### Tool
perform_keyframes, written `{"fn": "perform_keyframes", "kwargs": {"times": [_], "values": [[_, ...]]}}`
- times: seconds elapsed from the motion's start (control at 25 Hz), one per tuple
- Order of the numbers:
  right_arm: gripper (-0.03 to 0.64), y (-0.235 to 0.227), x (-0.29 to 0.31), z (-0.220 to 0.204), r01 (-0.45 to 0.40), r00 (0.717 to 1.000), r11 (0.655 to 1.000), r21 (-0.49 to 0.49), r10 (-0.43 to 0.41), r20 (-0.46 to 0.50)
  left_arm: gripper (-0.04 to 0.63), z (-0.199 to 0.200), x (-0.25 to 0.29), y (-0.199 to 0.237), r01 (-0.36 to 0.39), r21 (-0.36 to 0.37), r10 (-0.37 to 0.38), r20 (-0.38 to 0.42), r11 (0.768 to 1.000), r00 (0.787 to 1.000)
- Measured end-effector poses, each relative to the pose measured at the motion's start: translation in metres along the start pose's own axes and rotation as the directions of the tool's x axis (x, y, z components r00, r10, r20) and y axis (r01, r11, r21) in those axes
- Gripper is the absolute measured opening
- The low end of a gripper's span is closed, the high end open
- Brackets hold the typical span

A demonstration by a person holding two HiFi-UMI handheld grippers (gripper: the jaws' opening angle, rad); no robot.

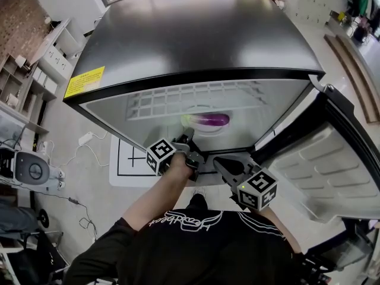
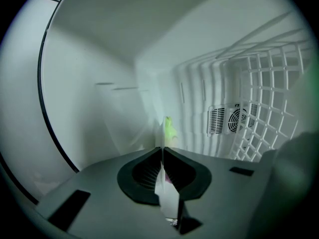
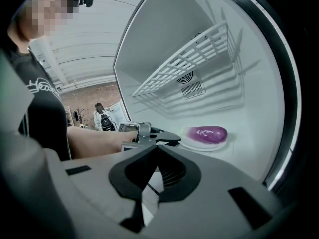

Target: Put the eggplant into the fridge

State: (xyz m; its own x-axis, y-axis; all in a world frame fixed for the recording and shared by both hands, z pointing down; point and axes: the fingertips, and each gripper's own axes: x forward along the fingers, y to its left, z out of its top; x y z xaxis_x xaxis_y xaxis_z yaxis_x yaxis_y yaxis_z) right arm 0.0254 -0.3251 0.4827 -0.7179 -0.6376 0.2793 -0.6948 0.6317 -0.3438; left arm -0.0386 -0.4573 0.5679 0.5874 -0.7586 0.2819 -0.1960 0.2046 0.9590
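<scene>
A purple eggplant (image 1: 211, 120) with a green stem lies on a white plate (image 1: 198, 130) on the floor of the open fridge (image 1: 196, 34). In the right gripper view the eggplant (image 3: 209, 133) rests on the plate (image 3: 199, 146) at mid-right. My left gripper (image 1: 189, 141) reaches into the fridge and is shut on the plate's near rim. Its own view shows only the green stem (image 2: 169, 128) above the closed tips (image 2: 162, 151). My right gripper (image 1: 222, 165) hangs just outside the opening, shut and holding nothing (image 3: 157, 151).
A white wire shelf (image 1: 178, 103) spans the fridge above the plate. The fridge door (image 1: 332, 165) stands open at the right. A fan vent (image 2: 234, 118) sits in the back wall. A white mat (image 1: 127, 159) lies on the floor to the left.
</scene>
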Motion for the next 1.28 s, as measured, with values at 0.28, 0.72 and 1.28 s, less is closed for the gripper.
{"fn": "perform_keyframes", "kwargs": {"times": [0.28,0.72,1.28], "values": [[0.008,-0.002,0.006,0.001,-0.012,1.0,1.0,0.026,0.012,0.005,0.018,-0.003,0.002,0.005,-0.041,0.039,0.043,-0.042,0.998,0.998],[0.008,-0.001,0.011,0.005,-0.033,0.999,0.999,0.043,0.033,0.015,0.109,-0.013,0.003,-0.001,-0.022,0.138,0.041,-0.137,0.99,0.99],[0.008,0.01,0.005,0.007,-0.062,0.998,0.997,0.045,0.061,0.022,0.135,-0.043,-0.009,0.0,0.05,0.734,0.225,-0.271,0.677,0.936]]}}
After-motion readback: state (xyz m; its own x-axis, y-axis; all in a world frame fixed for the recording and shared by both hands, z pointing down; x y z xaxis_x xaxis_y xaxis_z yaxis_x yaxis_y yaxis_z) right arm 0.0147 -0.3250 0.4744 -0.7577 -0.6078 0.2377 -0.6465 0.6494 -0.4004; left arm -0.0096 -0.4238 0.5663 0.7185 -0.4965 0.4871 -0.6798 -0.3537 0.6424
